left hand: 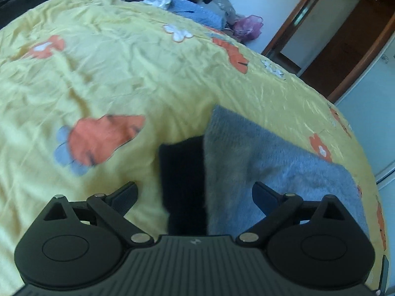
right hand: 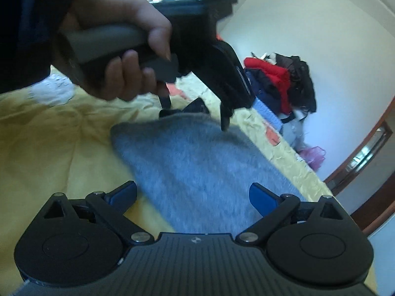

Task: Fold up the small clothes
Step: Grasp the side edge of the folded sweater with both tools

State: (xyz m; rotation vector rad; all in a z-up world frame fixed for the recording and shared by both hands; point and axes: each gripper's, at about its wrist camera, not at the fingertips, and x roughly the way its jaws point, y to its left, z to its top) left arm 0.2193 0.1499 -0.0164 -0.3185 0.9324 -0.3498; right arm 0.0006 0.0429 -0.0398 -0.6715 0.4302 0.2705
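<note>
Both hand-held grippers gape empty over grey cloth [right hand: 197, 170]; yellow bedspread [left hand: 123, 79] beneath.

Both wrist cameras are looking down along their own spread fingers, close over the yellow bedspread [left hand: 111, 79]; both are sharing the grey garment [right hand: 197, 167] lying just beyond the fingertips.

I'm in a home bedroom, yellow flowered bedspread [left hand: 128, 79] across the frame, clothes pile [right hand: 281, 81] right, wooden doorframe [left hand: 345, 56] upper right
</note>
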